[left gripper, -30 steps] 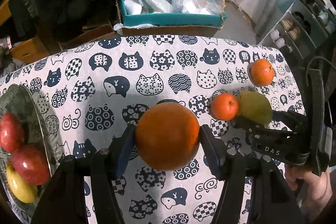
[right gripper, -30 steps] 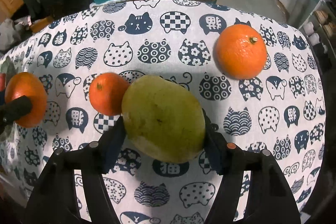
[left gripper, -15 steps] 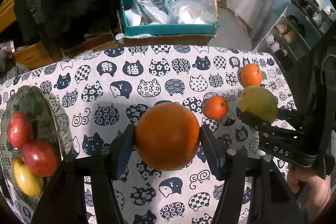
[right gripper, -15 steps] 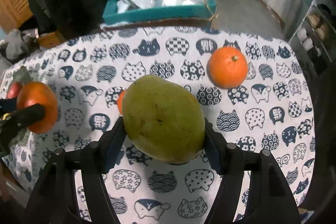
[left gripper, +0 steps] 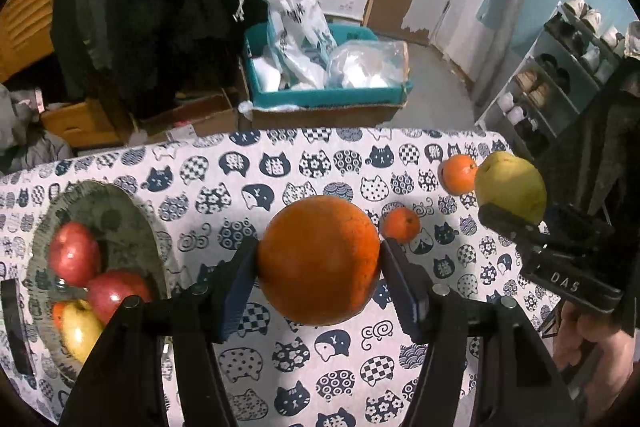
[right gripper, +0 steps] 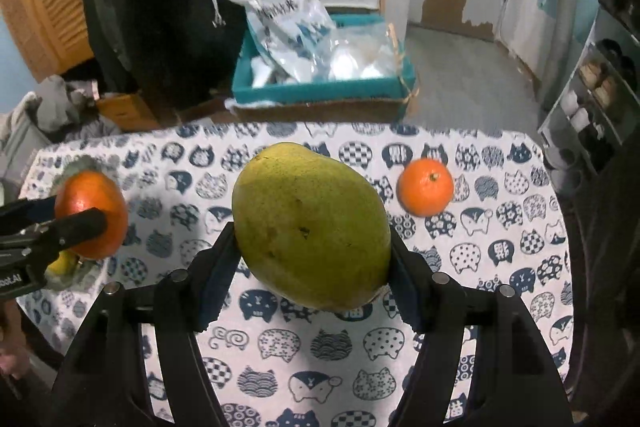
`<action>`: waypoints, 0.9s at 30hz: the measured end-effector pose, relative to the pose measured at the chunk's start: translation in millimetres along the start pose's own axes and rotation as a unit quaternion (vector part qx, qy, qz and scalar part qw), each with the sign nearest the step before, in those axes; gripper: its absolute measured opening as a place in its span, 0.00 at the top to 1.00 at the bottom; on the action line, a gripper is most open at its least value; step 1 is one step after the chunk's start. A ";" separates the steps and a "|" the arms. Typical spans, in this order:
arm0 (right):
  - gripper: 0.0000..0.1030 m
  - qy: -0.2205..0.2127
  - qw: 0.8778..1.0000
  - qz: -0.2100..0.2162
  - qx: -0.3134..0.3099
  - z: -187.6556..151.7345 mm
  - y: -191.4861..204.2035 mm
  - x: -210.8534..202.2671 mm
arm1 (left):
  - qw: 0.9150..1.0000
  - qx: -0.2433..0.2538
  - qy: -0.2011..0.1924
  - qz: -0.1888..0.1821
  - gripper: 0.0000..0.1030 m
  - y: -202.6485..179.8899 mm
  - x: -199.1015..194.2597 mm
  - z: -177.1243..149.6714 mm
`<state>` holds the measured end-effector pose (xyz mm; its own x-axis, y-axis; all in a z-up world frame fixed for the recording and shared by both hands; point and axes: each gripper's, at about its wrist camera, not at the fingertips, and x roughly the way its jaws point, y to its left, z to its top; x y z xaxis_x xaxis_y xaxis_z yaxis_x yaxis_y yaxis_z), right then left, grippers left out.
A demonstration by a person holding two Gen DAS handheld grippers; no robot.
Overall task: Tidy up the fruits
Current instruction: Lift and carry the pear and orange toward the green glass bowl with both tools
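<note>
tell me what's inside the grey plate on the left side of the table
The grey plate holds two red apples, a yellow apple and a bit of something orange behind it. The left gripper's body hides the plate's near edge.

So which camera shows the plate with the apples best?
The left wrist view. There the plate sits at the table's left edge, and you can see red apples and a yellow fruit on it. In the right wrist view only a blurry bit of the plate peeks out behind the big orange.
</note>
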<state>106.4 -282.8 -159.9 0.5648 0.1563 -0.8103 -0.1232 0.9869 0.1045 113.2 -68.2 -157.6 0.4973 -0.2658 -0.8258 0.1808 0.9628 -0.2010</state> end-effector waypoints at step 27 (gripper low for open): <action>0.33 -0.088 0.993 0.057 -0.055 24.7 67.0 -78.9 | 0.996 0.002 -0.086 0.010 0.38 31.1 -95.8 -5.8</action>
<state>73.7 -228.0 -74.7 0.6752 0.2810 -0.6820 -0.2777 0.9534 0.1178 66.3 -12.5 -87.8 0.6383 -0.2522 -0.7273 0.1733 0.9676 -0.1835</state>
